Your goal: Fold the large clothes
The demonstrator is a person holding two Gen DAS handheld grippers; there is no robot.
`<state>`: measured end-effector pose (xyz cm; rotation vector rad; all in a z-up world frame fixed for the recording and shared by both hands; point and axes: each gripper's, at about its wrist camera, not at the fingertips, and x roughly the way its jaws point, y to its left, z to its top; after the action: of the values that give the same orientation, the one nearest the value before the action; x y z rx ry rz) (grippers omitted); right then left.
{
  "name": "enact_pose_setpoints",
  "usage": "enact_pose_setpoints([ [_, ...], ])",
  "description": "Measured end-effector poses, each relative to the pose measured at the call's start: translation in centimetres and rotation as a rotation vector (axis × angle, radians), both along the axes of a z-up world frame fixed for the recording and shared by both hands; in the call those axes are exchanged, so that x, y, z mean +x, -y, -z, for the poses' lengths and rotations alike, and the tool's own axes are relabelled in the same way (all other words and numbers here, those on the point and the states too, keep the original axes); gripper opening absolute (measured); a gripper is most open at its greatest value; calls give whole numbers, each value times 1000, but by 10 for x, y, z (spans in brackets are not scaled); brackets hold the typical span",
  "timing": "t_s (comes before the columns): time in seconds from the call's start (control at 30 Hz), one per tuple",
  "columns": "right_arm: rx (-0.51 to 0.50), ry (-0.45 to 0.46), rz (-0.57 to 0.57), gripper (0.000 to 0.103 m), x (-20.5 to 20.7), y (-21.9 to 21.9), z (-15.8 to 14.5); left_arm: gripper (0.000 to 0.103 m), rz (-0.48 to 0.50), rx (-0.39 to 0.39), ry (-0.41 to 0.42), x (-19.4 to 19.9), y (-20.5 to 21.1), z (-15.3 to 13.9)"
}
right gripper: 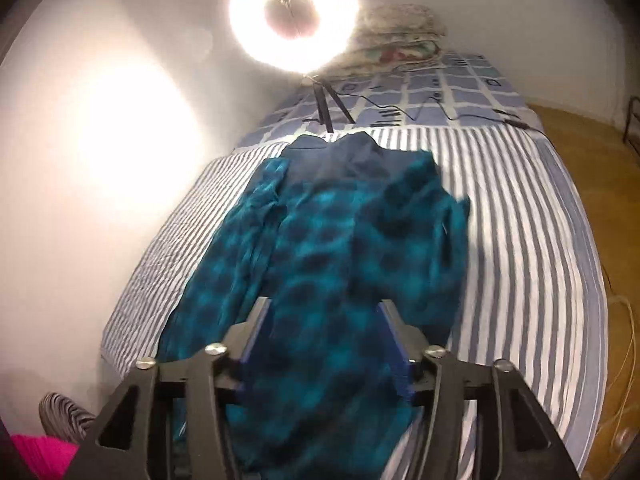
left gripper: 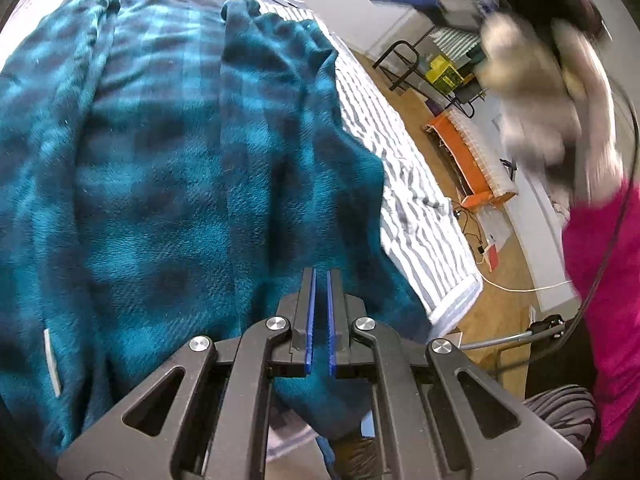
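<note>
Teal-and-black plaid garment [right gripper: 320, 248], grey-and-white striped sheet [right gripper: 520, 220] — magenta sleeve [left gripper: 608, 280]

No text, label, brand, number or sign can be read in either view. The white tag [left gripper: 52, 362] sewn at the edge of the teal plaid garment [left gripper: 168, 184] shows no legible print. The yellow box [left gripper: 442, 70] on the rack by the far wall carries dark marks that are too small and blurred to make out. The dark markings on the blue-checked cover [right gripper: 460, 88] at the head of the bed look like pattern, and no letters can be told among them.
</note>
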<state>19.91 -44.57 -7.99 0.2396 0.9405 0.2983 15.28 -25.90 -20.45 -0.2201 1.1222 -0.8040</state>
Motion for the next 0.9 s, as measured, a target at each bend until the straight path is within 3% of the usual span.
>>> enact_pose_setpoints([
  [0.23,-148,-105,18,60,114,-35,39,1,27,-16,-1,0,6,18],
  [0.37,-352,-154,37,57,166,-62,76,1,37,-30,1,3,6,24],
  [0.43,-442,-191,51,39,186,-66,94,1,41,-38,0,3,5,26],
  [0.47,-472,-225,53,11,194,-65,106,1,48,-39,7,2,6,25],
  [0.5,-479,-260,55,2,201,-62,117,1,54,-38,14,2,5,25],
  [0.57,-420,-276,79,2,207,-51,124,1,54,-44,17,2,5,24],
  [0.67,-147,-186,75,2,211,-35,106,1,43,-50,15,2,6,27],
  [0.73,-110,-182,50,5,216,-33,109,1,55,-37,21,1,7,29],
  [0.77,-114,-215,29,16,218,-34,115,1,57,-34,23,1,7,29],
  [0.8,-132,-241,13,35,217,-33,117,1,57,-34,24,1,7,29],
  [0.9,-94,-175,-7,51,201,-13,95,1,66,-20,39,-3,8,24],
])
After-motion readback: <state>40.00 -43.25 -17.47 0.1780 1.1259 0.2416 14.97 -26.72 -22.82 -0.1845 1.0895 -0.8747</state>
